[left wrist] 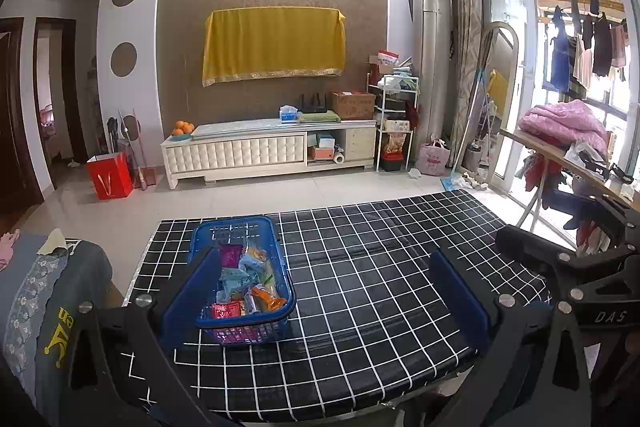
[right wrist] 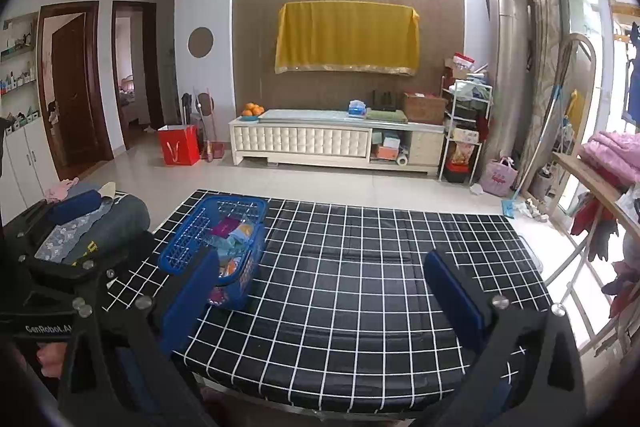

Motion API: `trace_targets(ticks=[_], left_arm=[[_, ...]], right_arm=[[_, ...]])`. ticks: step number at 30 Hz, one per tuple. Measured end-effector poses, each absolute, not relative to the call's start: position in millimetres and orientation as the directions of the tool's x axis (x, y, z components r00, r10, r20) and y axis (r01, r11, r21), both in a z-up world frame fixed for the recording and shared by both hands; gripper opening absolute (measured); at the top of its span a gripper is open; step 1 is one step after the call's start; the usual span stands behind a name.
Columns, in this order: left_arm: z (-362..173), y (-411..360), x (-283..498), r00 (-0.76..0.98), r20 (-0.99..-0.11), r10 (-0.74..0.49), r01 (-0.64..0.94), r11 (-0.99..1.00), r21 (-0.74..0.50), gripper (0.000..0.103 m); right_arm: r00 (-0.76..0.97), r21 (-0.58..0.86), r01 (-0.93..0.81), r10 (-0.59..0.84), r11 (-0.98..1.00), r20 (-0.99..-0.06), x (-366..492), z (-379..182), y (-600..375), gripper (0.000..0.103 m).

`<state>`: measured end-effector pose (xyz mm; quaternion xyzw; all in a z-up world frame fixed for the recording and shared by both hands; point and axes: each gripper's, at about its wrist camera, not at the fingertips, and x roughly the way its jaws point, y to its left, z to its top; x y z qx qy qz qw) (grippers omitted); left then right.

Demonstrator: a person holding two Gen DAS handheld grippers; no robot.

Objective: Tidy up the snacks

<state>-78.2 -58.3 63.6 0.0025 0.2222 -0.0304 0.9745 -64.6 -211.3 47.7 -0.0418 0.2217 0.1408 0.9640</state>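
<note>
A blue plastic basket [left wrist: 272, 227] stands on the left part of a table with a black cloth gridded in white [left wrist: 380, 267]. Several snack packets [left wrist: 244, 283] in teal, orange, red and purple lie inside it. My left gripper [left wrist: 324, 291] is open above the table's near edge, its left finger in front of the basket. In the right wrist view the basket [right wrist: 200, 227] sits left of centre with snack packets [right wrist: 234, 233] showing. My right gripper [right wrist: 320, 287] is open over the cloth [right wrist: 360, 267], holding nothing. The other gripper shows at each view's edge.
Folded clothes [left wrist: 48, 287] lie on a seat left of the table. A wooden table with pink bedding [left wrist: 564, 123] stands at the right. Across the tiled floor are a white TV cabinet [left wrist: 268, 147], a red bag [left wrist: 110, 175] and a shelf rack [left wrist: 394, 123].
</note>
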Motion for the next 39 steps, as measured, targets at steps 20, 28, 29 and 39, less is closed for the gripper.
trace_targets(ticks=[20, 28, 29, 39], left_arm=[[63.7, -56.1, -78.0, 0.899, -0.435, -0.057, 0.058, 0.998, -0.012, 0.103], [62.1, -56.2, -79.0, 0.895, -0.442, -0.056, 0.060, 0.998, -0.004, 0.103], [62.3, -56.2, -79.0, 0.896, -0.441, -0.055, 0.060, 0.998, -0.004, 0.103], [62.0, -59.0, -80.9, 0.898, -0.437, -0.049, 0.054, 0.999, 0.000, 0.103]], right_arm=[[0.854, -0.012, -0.296, 0.259, 0.955, -0.452, -63.7, 48.8, -208.9, 0.103], [0.855, -0.018, -0.292, 0.252, 0.956, -0.454, -62.2, 48.2, -207.1, 0.103], [0.855, -0.020, -0.292, 0.252, 0.956, -0.454, -62.4, 48.3, -206.5, 0.103], [0.854, -0.021, -0.292, 0.251, 0.956, -0.456, -63.4, 46.1, -205.4, 0.103]])
